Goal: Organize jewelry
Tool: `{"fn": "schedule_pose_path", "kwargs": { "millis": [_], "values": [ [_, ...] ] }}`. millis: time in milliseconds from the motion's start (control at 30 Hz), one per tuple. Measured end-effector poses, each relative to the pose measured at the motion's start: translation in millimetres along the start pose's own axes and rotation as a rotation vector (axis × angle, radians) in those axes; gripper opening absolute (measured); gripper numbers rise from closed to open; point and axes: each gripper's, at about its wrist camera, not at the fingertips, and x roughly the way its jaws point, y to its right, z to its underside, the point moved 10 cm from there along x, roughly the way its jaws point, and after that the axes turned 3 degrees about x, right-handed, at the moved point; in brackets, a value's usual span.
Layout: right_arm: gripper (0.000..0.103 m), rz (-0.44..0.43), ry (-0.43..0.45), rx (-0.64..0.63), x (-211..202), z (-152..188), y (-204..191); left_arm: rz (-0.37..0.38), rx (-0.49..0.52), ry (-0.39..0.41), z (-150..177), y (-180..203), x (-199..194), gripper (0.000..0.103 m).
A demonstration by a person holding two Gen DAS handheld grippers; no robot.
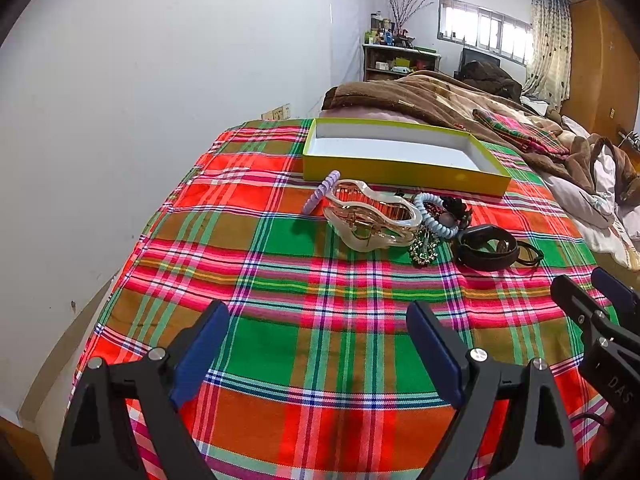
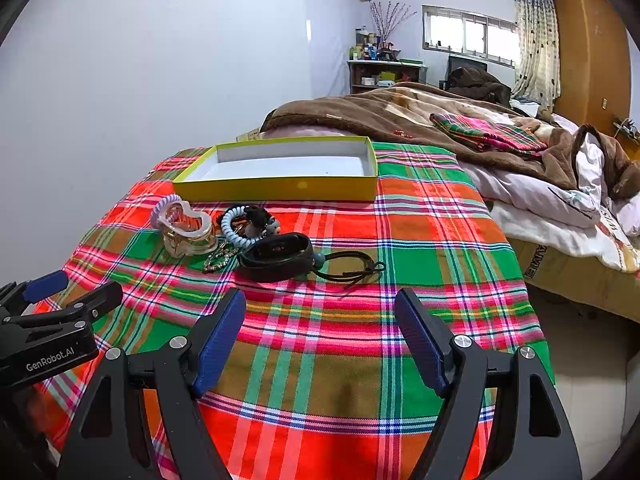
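both grippers [image 1: 318, 344] [image 2: 320, 332] gape, empty; take the band [image 2: 276, 257] at mid-frame first, then the box [image 2: 280, 190] above.

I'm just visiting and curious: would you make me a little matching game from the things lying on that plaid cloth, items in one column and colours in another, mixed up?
Items:
1. shallow box
2. spiral hair tie
3. wristband
4. large hair claw

Colours:
A. black
B. yellow-green outside, white inside
C. clear with a cream edge
D. pale blue

Pairs: 1-B, 2-D, 3-A, 4-C
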Motion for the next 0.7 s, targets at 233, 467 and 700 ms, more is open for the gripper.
{"fn": "schedule_pose_path", "kwargs": {
  "millis": [233, 467, 700],
  "values": [
    [0.077, 0.000, 0.001, -0.001, -0.5, 0.1, 0.2, 0.001, 0.001, 0.001, -0.6, 1.7, 0.8, 0.092],
    [0.077, -0.001, 0.001, -0.003, -1.2, 0.2, -0.7, 0.001, 0.001, 0.001, -0.3, 2.6, 1.8, 0.092],
    [0.077, 0.000, 0.001, -0.004, -1.7, 0.0, -0.5, 0.001, 0.001, 0.000, 0.2, 1.5, 0.8, 0.092]
  ]
}}
